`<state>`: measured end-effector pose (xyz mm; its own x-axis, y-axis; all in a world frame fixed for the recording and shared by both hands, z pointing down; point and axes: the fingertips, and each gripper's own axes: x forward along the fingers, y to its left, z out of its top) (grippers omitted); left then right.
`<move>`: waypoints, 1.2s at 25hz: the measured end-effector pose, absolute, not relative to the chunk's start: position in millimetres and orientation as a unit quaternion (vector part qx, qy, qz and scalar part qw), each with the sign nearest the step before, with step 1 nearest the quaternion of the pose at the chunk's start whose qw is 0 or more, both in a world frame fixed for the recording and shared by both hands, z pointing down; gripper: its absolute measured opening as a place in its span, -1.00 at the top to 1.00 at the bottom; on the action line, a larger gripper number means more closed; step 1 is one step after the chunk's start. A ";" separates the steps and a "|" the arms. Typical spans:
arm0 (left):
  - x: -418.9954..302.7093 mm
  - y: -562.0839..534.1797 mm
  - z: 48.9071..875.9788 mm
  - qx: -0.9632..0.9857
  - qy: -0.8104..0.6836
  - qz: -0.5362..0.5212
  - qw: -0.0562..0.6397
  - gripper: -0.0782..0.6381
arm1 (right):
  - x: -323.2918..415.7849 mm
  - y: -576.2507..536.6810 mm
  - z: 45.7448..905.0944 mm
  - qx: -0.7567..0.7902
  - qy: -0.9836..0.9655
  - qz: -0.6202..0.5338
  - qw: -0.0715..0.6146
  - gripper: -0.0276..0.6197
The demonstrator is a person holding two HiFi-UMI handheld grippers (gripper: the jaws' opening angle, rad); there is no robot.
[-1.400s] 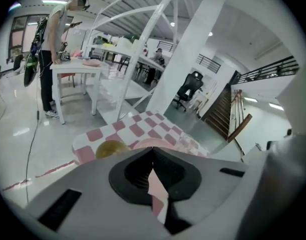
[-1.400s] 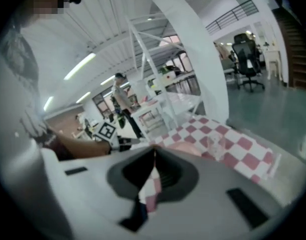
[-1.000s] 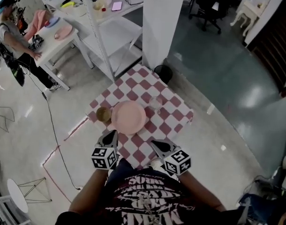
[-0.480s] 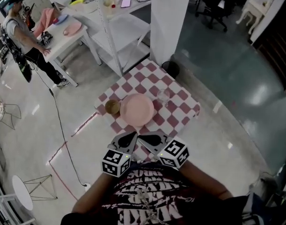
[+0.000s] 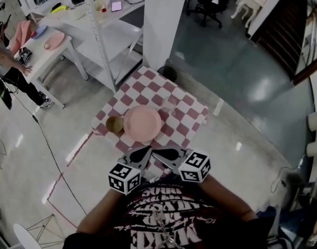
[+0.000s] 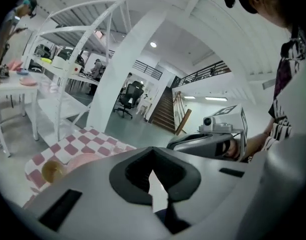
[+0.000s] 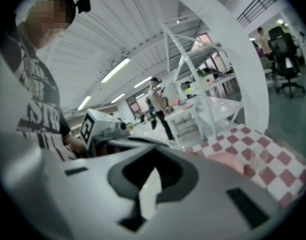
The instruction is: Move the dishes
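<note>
The person is holding both grippers close before the chest, left forearm and right forearm bending inward; the left gripper and right gripper are pointing toward each other, tips nearly meeting; each is showing jaws pressed together, gripping nothing.

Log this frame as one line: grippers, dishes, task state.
left gripper: shut, empty | right gripper: shut, empty | both: at near edge of checkered table | pink plate, bowl, glass: on table, untouched
</note>
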<state>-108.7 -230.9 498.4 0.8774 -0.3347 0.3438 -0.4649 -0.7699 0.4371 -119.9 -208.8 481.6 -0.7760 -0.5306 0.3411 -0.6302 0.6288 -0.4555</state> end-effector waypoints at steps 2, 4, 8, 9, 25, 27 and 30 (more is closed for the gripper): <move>-104.4 -232.8 498.3 0.939 -0.197 0.117 0.258 0.71 | -116.3 -210.9 483.0 0.341 -0.889 0.296 0.075 0.81; -97.4 -234.9 498.1 0.942 -0.192 0.118 0.250 0.71 | -109.2 -213.1 483.6 0.353 -0.880 0.308 0.076 0.81; -84.8 -256.8 513.1 0.933 -0.220 0.148 0.245 0.71 | -94.3 -234.7 496.1 0.391 -0.867 0.289 0.113 0.81; -81.9 -262.9 519.6 0.928 -0.230 0.158 0.248 0.71 | -90.6 -240.5 502.4 0.394 -0.865 0.283 0.123 0.81; -146.0 -288.9 585.7 0.730 -0.533 0.209 0.373 0.71 | 112.3 -372.6 741.5 0.439 -0.771 0.382 0.257 0.41; -158.0 -270.5 590.9 0.701 -0.560 0.209 0.388 0.71 | 119.1 -381.9 768.8 0.433 -0.766 0.380 0.286 0.40; -171.9 -248.2 598.1 0.668 -0.587 0.209 0.406 0.71 | 129.7 -392.7 805.2 0.437 -0.749 0.373 0.329 0.41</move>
